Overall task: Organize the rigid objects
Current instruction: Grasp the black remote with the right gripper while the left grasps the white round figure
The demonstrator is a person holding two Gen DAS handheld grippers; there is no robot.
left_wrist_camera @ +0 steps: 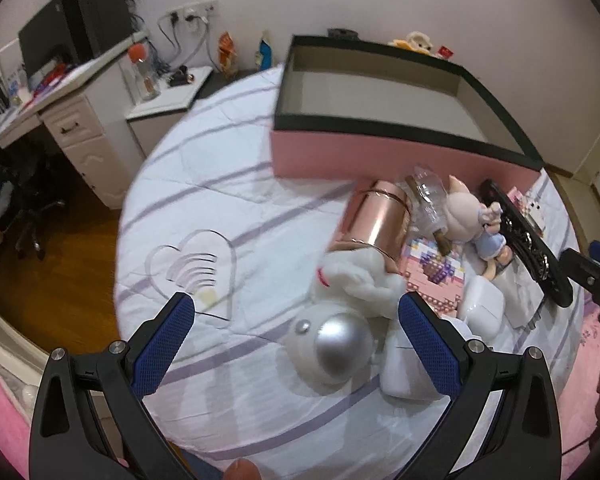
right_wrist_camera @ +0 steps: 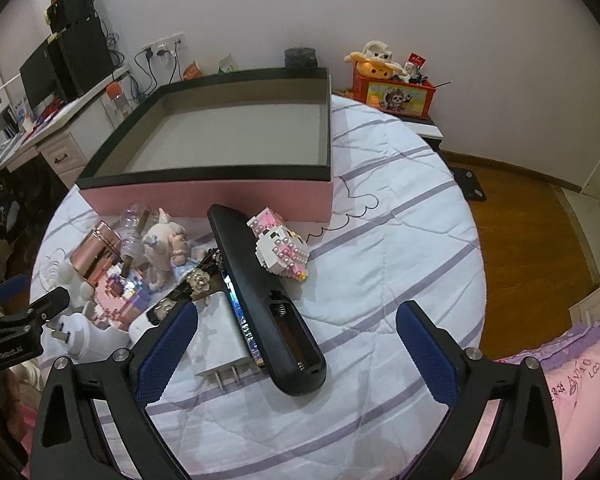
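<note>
the left gripper (left_wrist_camera: pixel 296 344) is hovering with its blue-padded fingers (left_wrist_camera: pixel 162 350) spread wide, gripping nothing, and a white astronaut figure (left_wrist_camera: pixel 332 344) with a silver visor is lying on the striped bedsheet (left_wrist_camera: pixel 228 208) between them. just beyond the figure a rose-gold tin (left_wrist_camera: pixel 374 222) is lying on its side, and a clear plastic bottle (left_wrist_camera: pixel 430 196) and a small pink-eared doll (left_wrist_camera: pixel 472 220) are resting beside it. a clear heart-shaped acrylic piece (left_wrist_camera: pixel 196 268) is sitting apart, to the left of the pile.

the right gripper (right_wrist_camera: pixel 296 344) is also standing wide apart and empty, poised over a black remote control (right_wrist_camera: pixel 260 296) that is lying face down with its battery bay showing. a white charger plug (right_wrist_camera: pixel 220 340) is touching the remote's left side, and a pink-and-white brick-built figure (right_wrist_camera: pixel 282 250) is leaning against its right side.

the pink box (right_wrist_camera: pixel 220 200) with a black rim is sitting open behind all the objects, and its grey floor is showing bare.
</note>
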